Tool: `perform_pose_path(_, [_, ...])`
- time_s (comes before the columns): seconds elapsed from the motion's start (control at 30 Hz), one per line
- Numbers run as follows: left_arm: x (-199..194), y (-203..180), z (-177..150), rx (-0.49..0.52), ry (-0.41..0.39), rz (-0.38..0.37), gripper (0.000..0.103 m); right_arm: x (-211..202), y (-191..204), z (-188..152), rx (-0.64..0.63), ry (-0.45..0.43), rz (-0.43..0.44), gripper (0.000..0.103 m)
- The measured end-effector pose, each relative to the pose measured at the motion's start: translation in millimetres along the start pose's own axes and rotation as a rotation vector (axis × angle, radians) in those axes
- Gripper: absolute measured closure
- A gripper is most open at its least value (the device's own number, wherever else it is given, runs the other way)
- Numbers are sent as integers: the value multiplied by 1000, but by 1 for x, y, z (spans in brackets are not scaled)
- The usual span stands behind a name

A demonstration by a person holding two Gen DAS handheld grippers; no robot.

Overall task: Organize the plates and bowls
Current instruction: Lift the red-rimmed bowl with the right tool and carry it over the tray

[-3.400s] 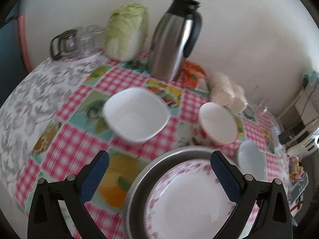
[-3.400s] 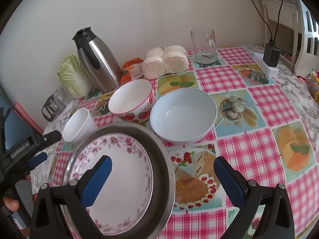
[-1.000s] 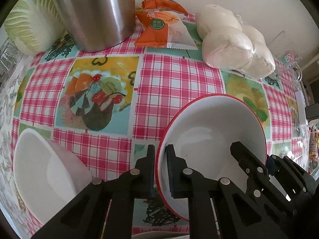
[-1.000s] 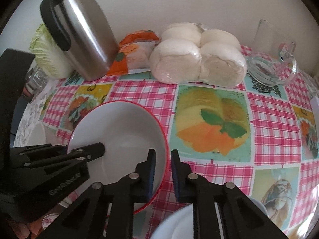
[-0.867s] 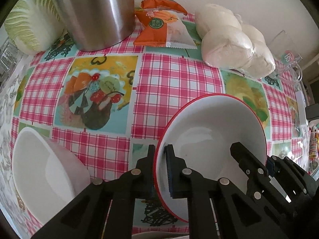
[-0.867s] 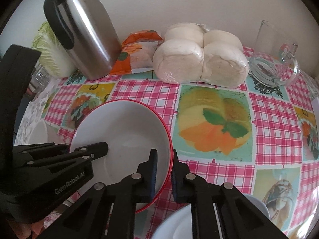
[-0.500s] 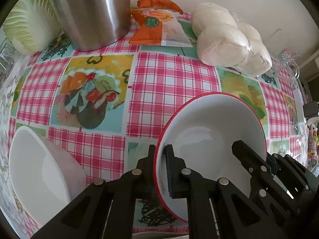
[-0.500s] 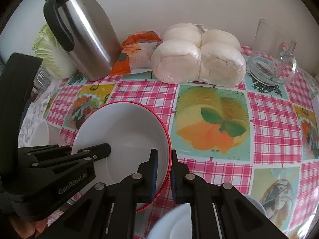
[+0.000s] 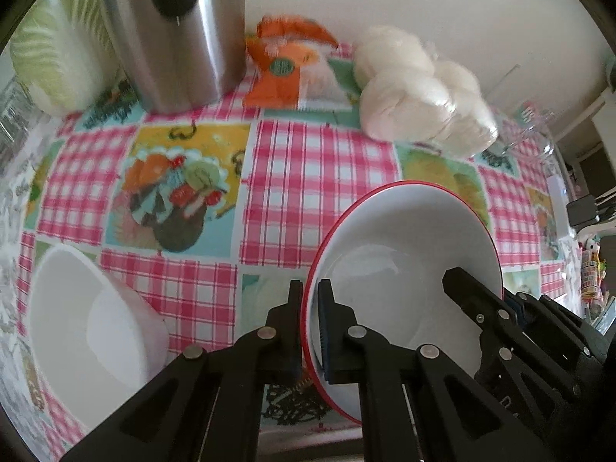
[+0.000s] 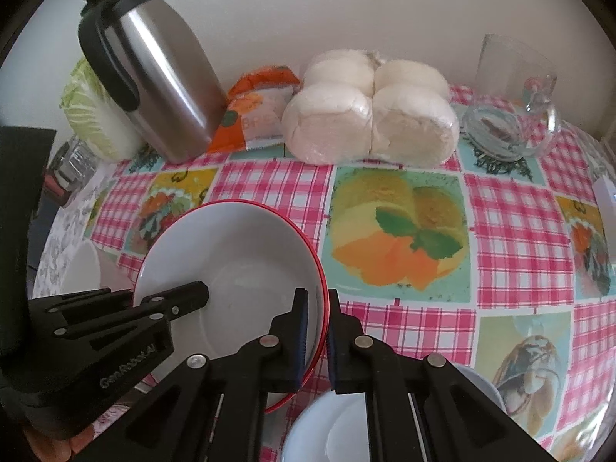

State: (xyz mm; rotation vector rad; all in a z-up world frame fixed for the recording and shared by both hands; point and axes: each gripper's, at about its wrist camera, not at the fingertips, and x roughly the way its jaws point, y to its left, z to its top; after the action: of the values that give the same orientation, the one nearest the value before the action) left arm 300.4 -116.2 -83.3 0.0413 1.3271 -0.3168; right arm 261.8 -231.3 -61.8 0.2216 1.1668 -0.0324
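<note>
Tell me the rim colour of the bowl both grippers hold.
Red, on a white bowl; clearest in the right wrist view.

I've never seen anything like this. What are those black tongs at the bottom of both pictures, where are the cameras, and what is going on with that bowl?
There is no robot here: a person holds one hand tool in each hand, and each tool has two fingers that pinch. A wide-angle camera sits on each tool and looks out along its fingers, so there is one picture per hand.

In the left tool's picture, the left gripper pinches the rim of the red-rimmed bowl. In the right tool's picture, the right gripper pinches the opposite rim of that same bowl. Each picture also shows the other tool.

On the checked tablecloth stand a steel thermos jug, a cabbage, an orange snack packet, wrapped white buns, a glass mug and a white square bowl.
</note>
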Motion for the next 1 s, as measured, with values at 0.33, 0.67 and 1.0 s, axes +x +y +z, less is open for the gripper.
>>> perform_pose_path(0.33, [-82, 0, -17, -2, -71, -24, 96, -78, 29, 2, -38, -65, -32, 94])
perform_pose_path(0.67, [-115, 12, -78, -45, -78, -49, 95, -120, 55, -40, -53, -57, -35, 94])
perform_pose_path(1.0, [-107, 30, -142, -81, -46, -65, 94, -121, 66, -94, -2, -9, -1, 94])
